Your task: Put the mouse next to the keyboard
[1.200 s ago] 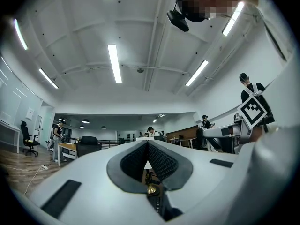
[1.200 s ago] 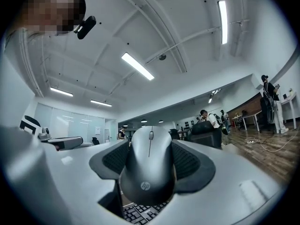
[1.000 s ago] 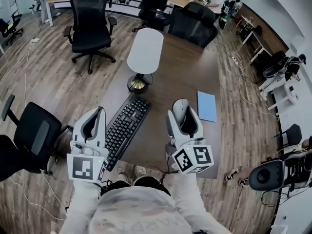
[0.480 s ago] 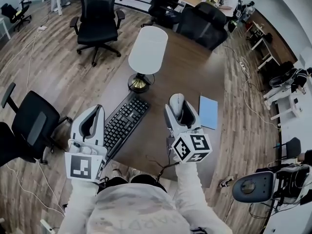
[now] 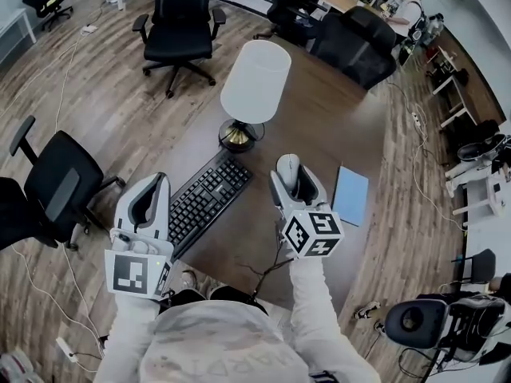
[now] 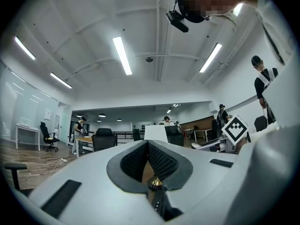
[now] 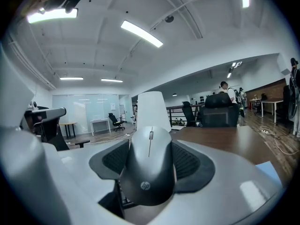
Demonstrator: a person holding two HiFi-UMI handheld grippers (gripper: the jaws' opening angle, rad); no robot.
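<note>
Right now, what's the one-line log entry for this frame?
right gripper: shut on mouse, right of keyboard, over table | left gripper: shut, empty, left of keyboard

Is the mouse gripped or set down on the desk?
Gripped: the right gripper clamps the mouse between its pads, right of the keyboard. Whether it touches the desk, cannot tell.

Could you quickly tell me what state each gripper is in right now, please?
Left gripper: jaws closed, holding nothing.
Right gripper: jaws closed on the mouse.
</note>
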